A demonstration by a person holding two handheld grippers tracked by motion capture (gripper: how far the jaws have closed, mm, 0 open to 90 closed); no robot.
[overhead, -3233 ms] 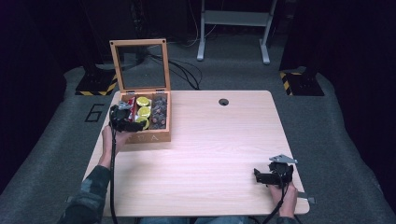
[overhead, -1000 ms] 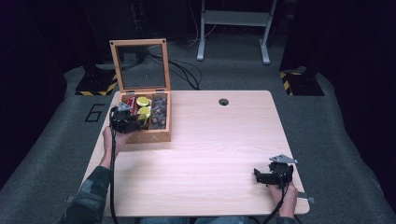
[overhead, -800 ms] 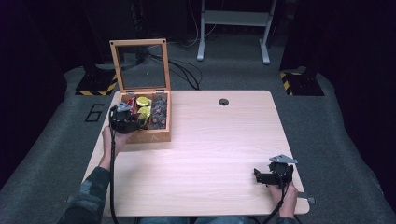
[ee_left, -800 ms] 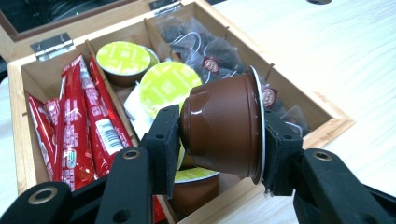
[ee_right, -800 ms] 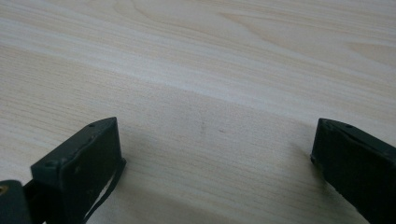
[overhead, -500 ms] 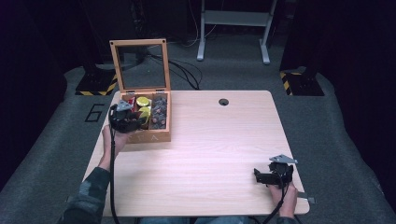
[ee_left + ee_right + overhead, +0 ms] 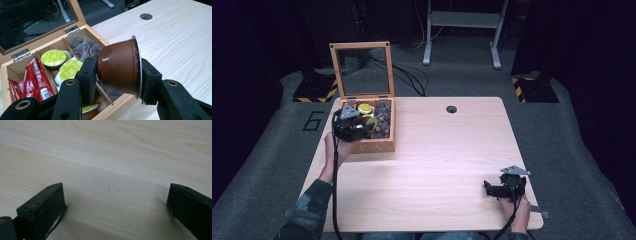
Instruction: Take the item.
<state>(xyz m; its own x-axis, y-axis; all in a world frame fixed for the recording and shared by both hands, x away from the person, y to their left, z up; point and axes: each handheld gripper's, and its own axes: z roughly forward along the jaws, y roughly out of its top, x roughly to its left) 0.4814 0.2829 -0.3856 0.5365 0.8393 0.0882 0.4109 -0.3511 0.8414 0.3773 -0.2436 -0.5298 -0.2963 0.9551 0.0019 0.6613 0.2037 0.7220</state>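
**Left gripper view: brown capsule clamped over open wooden box**

Left gripper view, centre frame: left gripper (image 7: 117,75) has its two black jaws closed on a brown coffee capsule (image 7: 117,67). Capsule is glossy, tapered, lying on its side; domed end against the left-hand jaw, flat rimmed end with a pale edge against the right-hand jaw. It hangs above the front edge of the wooden box (image 7: 75,27), lower centre of frame.

Box interior, left half of frame: red sachets (image 7: 32,80) in the left compartment, capsules with yellow-green lids (image 7: 53,58) in the middle one, dark wrapped packets (image 7: 82,45) in the far one. Glass-paned lid stands open at upper left, on two metal hinges. Lid print too small to read. Another capsule at bottom centre is mostly hidden behind the jaw.

High view: box (image 7: 373,146) at upper left of the table (image 7: 442,150); left gripper (image 7: 349,125) over its front left part, capsule not discernible there. Right gripper (image 7: 504,187) sits lower right, near the table edge, well apart from the box.

Right gripper view: jaws spread wide, nothing between them, bare pale wood (image 7: 107,165) underneath. Both jaws cut off by the bottom frame edge.
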